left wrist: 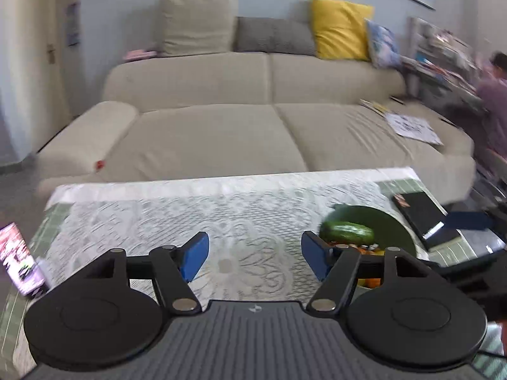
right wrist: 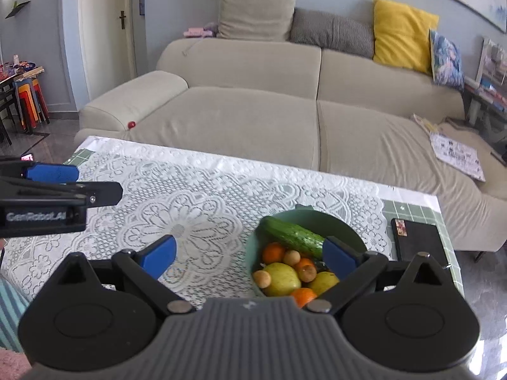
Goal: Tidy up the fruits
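Note:
A green bowl [right wrist: 345,224] on the lace-covered table [right wrist: 196,196] holds a cucumber [right wrist: 294,236], oranges [right wrist: 274,251], yellow-green pears [right wrist: 282,277] and small tan round fruits [right wrist: 291,257]. My right gripper [right wrist: 250,258] hovers above the table just left of the bowl, open and empty; its right finger overlaps the bowl's near side. In the left wrist view the bowl [left wrist: 393,231] and cucumber [left wrist: 347,231] lie to the right of my left gripper [left wrist: 255,258], which is open with nothing between its blue pads. That left gripper [right wrist: 52,172] also shows at the left edge of the right wrist view.
A black notebook [right wrist: 418,242] lies right of the bowl near the table corner. A phone [left wrist: 20,259] stands at the table's left edge. Behind the table is a beige sofa [right wrist: 253,117] with cushions and papers [right wrist: 458,155]. A person [left wrist: 494,95] is at the far right.

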The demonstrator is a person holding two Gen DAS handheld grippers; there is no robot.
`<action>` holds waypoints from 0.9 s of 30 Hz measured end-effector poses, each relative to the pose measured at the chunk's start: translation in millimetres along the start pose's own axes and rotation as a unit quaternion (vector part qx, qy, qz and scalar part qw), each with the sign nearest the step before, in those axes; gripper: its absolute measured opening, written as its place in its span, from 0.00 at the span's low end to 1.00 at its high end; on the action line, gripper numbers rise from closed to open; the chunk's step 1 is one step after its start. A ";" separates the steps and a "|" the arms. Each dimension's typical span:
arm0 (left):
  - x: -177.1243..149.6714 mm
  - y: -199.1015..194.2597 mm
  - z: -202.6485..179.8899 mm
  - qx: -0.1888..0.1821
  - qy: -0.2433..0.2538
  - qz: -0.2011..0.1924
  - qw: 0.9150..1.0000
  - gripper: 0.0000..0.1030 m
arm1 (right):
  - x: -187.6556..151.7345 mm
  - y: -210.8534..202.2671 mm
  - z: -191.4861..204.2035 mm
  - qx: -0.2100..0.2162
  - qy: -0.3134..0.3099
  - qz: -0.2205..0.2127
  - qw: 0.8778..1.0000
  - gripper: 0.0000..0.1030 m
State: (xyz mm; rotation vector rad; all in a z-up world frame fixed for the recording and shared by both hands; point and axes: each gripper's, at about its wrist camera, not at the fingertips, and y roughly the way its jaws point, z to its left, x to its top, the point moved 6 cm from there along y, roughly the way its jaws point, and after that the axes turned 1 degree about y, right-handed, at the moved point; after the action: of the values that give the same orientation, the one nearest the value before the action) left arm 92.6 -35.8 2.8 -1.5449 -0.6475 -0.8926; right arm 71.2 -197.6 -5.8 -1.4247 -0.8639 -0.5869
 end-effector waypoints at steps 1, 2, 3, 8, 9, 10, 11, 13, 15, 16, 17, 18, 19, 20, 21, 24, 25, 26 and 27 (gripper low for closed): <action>-4.0 -2.1 3.5 0.008 -0.008 -0.001 1.000 0.76 | -2.0 -5.1 4.6 -0.014 0.000 -0.007 1.000 0.96; -8.4 -2.9 7.3 0.012 -0.011 -0.001 1.000 0.76 | -3.5 -8.8 8.1 -0.029 -0.003 -0.017 0.999 0.96; -13.0 -4.4 10.2 0.018 -0.014 0.000 1.000 0.76 | -6.2 -13.7 12.9 -0.045 -0.011 -0.028 0.999 0.96; -35.1 -12.4 21.7 0.045 -0.013 0.008 0.999 0.76 | -21.7 -28.0 27.3 -0.064 -0.007 -0.062 0.996 0.96; -39.2 -15.6 23.7 0.047 -0.015 0.006 0.999 0.76 | -25.5 -29.5 27.8 -0.062 0.001 -0.069 0.996 0.96; -43.3 -17.1 24.2 0.044 -0.016 0.006 0.999 0.76 | -29.4 -30.6 28.0 -0.060 0.008 -0.076 0.995 0.96; -47.6 -19.0 23.9 0.042 -0.015 0.005 0.999 0.77 | -33.7 -31.2 28.2 -0.056 0.015 -0.082 0.995 0.96; -54.2 -21.1 21.9 0.045 -0.006 0.001 0.999 0.77 | -40.9 -28.0 28.3 -0.047 0.028 -0.082 0.995 0.96; -59.3 -22.5 18.5 0.047 0.006 -0.002 0.999 0.77 | -50.3 -23.3 32.6 -0.041 0.033 -0.068 0.996 0.96; -61.8 -22.7 16.9 0.046 0.008 0.000 0.999 0.77 | -54.4 -20.4 34.8 -0.040 0.031 -0.061 0.997 0.96; -63.8 -21.8 16.0 0.041 0.011 0.002 0.999 0.77 | -59.5 -17.0 36.1 -0.042 0.030 -0.054 0.997 0.96; -65.5 -20.7 15.1 0.036 0.011 0.005 0.999 0.77 | -63.9 -14.7 37.8 -0.043 0.029 -0.049 0.997 0.96; -68.1 -19.6 15.1 0.034 0.010 0.009 0.999 0.77 | -68.6 -11.7 38.7 -0.041 0.028 -0.042 0.998 0.96; -71.1 -18.2 15.6 0.035 0.008 0.015 0.999 0.77 | -73.2 -10.2 39.4 -0.040 0.028 -0.035 0.998 0.96; -73.7 -16.7 16.2 0.036 0.006 0.020 0.999 0.77 | -77.5 -8.2 39.2 -0.040 0.031 -0.029 0.998 0.96; -81.8 -12.8 16.7 0.042 0.008 0.034 0.999 0.77 | -86.7 -2.4 37.7 -0.038 0.041 -0.016 0.998 0.96; -84.2 -11.6 16.5 0.044 0.011 0.039 0.998 0.77 | -88.8 -1.5 37.7 -0.037 0.043 -0.013 0.998 0.96; -86.3 -10.6 16.3 0.045 0.012 0.042 0.998 0.77 | -91.1 -1.1 38.6 -0.035 0.043 -0.011 0.998 0.96; -87.9 -9.7 16.4 0.045 0.013 0.046 0.998 0.77 | -92.3 -0.5 39.3 -0.034 0.042 -0.009 0.998 0.96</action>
State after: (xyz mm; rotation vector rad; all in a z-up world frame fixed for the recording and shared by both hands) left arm 39.1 -11.1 -65.0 -1.4682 -0.5861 -0.8028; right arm 10.8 -172.4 -81.8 -1.4442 -0.7970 -0.6914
